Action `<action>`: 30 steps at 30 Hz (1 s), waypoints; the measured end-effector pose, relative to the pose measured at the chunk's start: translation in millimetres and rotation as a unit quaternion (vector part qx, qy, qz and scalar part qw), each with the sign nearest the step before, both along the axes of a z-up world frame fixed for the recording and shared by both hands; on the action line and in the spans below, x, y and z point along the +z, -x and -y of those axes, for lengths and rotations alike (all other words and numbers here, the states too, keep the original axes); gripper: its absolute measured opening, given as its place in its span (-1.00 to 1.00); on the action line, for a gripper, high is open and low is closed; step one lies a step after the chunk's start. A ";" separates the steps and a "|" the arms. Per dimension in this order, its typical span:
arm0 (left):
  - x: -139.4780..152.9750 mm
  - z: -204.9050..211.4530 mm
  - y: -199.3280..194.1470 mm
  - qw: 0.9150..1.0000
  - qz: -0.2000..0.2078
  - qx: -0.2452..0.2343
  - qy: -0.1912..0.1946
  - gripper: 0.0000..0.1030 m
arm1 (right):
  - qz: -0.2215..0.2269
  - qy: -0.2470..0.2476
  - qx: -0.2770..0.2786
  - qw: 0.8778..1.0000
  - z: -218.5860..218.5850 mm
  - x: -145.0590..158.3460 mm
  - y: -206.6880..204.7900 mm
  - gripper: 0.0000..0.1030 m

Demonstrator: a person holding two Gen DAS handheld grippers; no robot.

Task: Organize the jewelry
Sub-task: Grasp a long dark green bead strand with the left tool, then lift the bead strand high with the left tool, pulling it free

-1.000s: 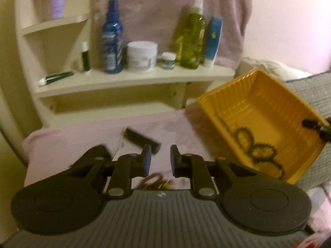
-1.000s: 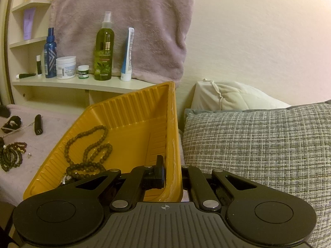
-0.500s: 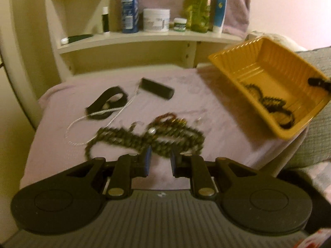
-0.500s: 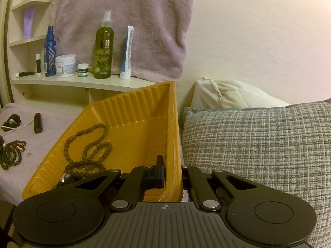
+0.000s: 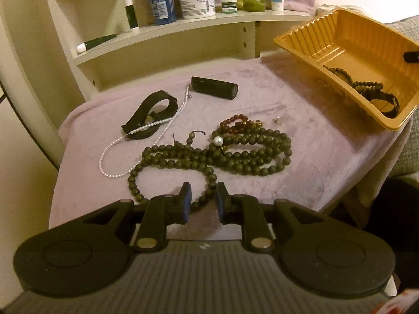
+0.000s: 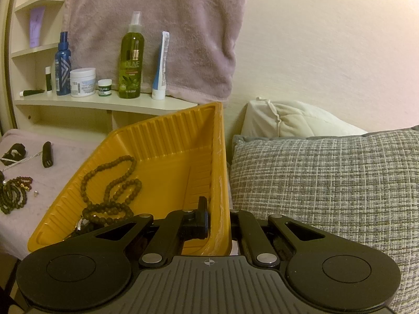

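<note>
A long dark green bead necklace [image 5: 235, 154] lies coiled on the pink cloth, with a red bead bracelet [image 5: 233, 123], a pearl string [image 5: 146, 128], a black band [image 5: 152, 115], a black cylinder [image 5: 214, 87] and a small stud [image 5: 278, 119] around it. My left gripper [image 5: 203, 191] hovers over the necklace's near loop, jaws slightly apart, pads pressing nothing. The yellow tray [image 5: 340, 39] is tilted at the right and holds brown beads [image 5: 361, 83]. My right gripper [image 6: 217, 209] is shut on the tray's [image 6: 167, 141] side wall, beside the brown beads [image 6: 115, 183].
A cream shelf [image 5: 183, 28] with bottles and jars stands behind the cloth-covered surface [image 5: 327, 157]. A grey woven pillow [image 6: 327, 183] and a white pillow [image 6: 288, 120] lie right of the tray. A pink towel [image 6: 157, 26] hangs on the wall.
My left gripper has dropped and tipped down toward the cloth, so the jewelry came into view and the green necklace now lies at its fingertips. The right gripper and tray stayed still.
</note>
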State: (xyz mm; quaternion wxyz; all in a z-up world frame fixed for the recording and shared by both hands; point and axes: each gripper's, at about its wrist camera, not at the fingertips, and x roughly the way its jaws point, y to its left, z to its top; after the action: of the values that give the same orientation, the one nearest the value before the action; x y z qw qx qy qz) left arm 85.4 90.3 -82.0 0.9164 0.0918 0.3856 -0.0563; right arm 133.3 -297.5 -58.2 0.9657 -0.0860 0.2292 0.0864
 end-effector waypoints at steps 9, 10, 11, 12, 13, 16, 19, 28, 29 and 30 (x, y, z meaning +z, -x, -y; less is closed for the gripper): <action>5.7 2.2 -8.8 0.999 -0.016 -0.029 -0.008 -0.89 | 0.000 0.002 0.001 1.000 1.3 -0.5 -0.1 -0.93; 9.7 1.1 -9.5 0.999 -0.013 -0.029 -0.007 -0.89 | 0.000 0.002 0.000 1.000 1.0 -0.3 -0.6 -0.93; 14.8 -0.5 -10.1 1.000 -0.008 -0.030 -0.006 -0.89 | 0.000 0.001 0.000 1.000 0.8 -0.3 -0.7 -0.93; 20.1 -2.5 -11.6 1.000 -0.003 -0.029 -0.003 -0.89 | 0.000 0.001 0.000 1.000 0.8 -0.3 -0.6 -0.93; 27.3 -5.7 -13.1 1.000 0.004 -0.027 0.002 -0.89 | 0.000 0.001 0.000 1.000 1.0 -0.3 -0.7 -0.93; 53.8 -14.8 -18.8 0.999 0.034 -0.022 0.009 -0.89 | 0.000 0.001 0.000 1.000 0.5 0.0 -0.6 -0.93; 84.6 -23.4 -25.1 0.997 0.069 -0.018 0.012 -0.89 | 0.001 0.001 0.001 1.000 0.3 0.6 0.0 -0.93; 166.1 -34.4 -41.9 0.987 0.159 -0.018 0.019 -0.89 | 0.003 0.002 0.001 1.000 -0.9 1.3 0.2 -0.93; 174.2 -33.8 -43.3 0.986 0.167 -0.021 0.020 -0.89 | 0.003 0.002 0.001 1.000 -0.9 1.3 0.3 -0.93; 179.9 -32.7 -44.3 0.985 0.172 -0.022 0.021 -0.89 | 0.004 0.002 0.001 1.000 -0.8 1.3 0.4 -0.93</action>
State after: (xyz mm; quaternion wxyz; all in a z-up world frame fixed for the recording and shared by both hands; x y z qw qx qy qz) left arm 129.7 123.1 97.9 0.9693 0.0898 0.2184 -0.0682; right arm 132.9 -296.7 -56.9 0.9663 -0.0886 0.2257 0.0863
